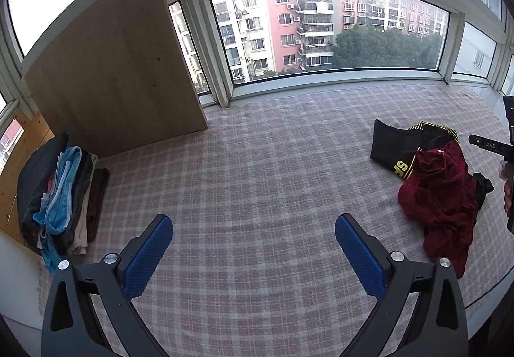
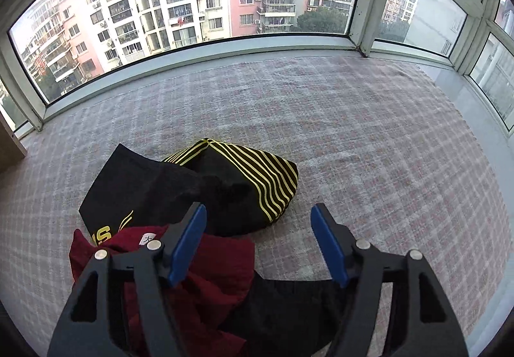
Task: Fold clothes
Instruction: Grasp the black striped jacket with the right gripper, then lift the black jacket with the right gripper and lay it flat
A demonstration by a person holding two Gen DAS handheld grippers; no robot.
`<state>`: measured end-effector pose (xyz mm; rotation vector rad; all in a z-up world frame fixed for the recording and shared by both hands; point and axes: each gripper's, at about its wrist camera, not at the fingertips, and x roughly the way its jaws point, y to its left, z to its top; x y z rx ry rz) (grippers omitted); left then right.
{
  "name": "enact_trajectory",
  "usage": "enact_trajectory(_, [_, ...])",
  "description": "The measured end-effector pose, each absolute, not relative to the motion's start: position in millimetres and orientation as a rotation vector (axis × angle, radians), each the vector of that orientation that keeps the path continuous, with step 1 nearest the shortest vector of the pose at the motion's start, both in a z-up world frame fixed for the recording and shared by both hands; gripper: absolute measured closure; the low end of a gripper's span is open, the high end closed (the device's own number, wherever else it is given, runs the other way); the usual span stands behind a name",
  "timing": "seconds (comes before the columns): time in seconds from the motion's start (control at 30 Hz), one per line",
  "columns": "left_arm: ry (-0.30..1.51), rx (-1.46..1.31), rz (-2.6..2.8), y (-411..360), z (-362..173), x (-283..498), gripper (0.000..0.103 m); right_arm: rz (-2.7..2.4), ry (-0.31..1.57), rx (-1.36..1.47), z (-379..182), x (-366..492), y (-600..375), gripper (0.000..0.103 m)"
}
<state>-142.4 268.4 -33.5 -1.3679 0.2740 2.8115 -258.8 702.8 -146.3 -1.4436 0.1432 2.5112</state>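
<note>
A: Starting with the left wrist view. Left tongs wide apart, nothing between the blue pads, hanging over bare plaid cloth.

B: Clothes?

A: Stack of folded clothes far left, against a wooden board, blue towel-like piece draped down its front. Unfolded pile far right: dark red garment crumpled, lying partly over a black garment with yellow stripes. Both well apart from the left tongs.

B: Anything else on that edge?

A: Part of the other black tool and a bit of a hand at the right border. Big window behind, apartment blocks outside.

B: Right wrist view?

A: Right tongs apart, no earlier frame so just that: gap open, pads not pressing on anything. They hang just above the pile. Left pad sits over the dark red garment; right pad over plaid cloth.

B: Touching?

A: Cannot tell for the left pad. A black piece lies below the gap. Black garment with yellow stripes just ahead of the fingertips, bunched, yellow lettering at its left corner. White tag on the red one.
</note>
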Motion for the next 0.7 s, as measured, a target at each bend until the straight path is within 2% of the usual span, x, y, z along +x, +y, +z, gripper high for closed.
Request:
enact_trajectory(0.2, [0.279,-1.412,2.826,262,-40,-149,0.001,2.463,0.135,-1.634,-181,-308,690,0.036])
enact_trajectory(0.37, [0.231,-1.453,2.856,249,-43,-158,0.001,2.435,0.054,-1.699,-197,-320,676,0.038])
enact_trajectory(0.4, [0.229,-1.456,2.858,248,-44,-159,0.001,2.443,0.038,-1.693,-198,-319,672,0.041])
enact_trajectory(0.47, [0.239,-1.457,2.857,248,-45,-161,0.001,2.471,0.048,-1.694,-198,-317,668,0.078])
enact_trajectory(0.53, [0.253,-1.456,2.852,250,-45,-161,0.001,2.527,0.141,-1.694,-195,-312,667,0.093])
enact_trajectory(0.7, [0.280,-1.456,2.829,255,-48,-164,0.001,2.634,0.276,-1.594,-163,-300,673,0.096])
